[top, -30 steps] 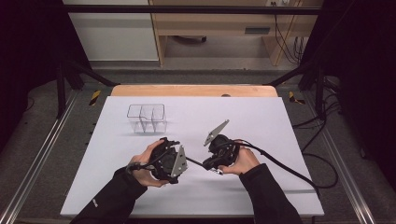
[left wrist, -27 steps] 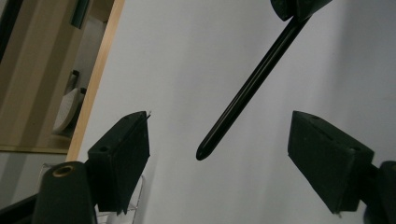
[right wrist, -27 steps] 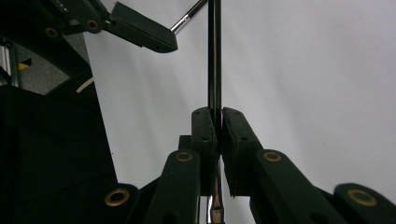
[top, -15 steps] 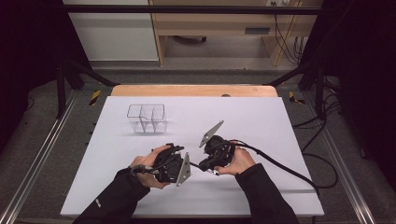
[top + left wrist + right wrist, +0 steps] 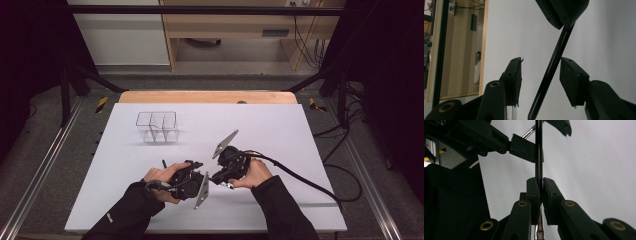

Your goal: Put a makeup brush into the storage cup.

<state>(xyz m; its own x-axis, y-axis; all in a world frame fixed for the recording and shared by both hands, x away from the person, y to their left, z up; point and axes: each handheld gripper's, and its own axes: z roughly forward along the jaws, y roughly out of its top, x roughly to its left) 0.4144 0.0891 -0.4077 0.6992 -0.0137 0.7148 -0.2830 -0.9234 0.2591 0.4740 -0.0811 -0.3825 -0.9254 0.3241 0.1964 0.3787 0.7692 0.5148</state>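
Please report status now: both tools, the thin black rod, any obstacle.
Right tool shut on thin black rod. Left tool closing around the rod, pads not yet touching. Clear plastic divided box stands apart; no obstacle.

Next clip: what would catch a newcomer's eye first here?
Near the front of the white table, two hand-held tools meet over a thin black rod. The right tool is clamped on it; the left tool has just been closing, the rod between its pads, not yet pressed. A clear divided box stands farther back left.
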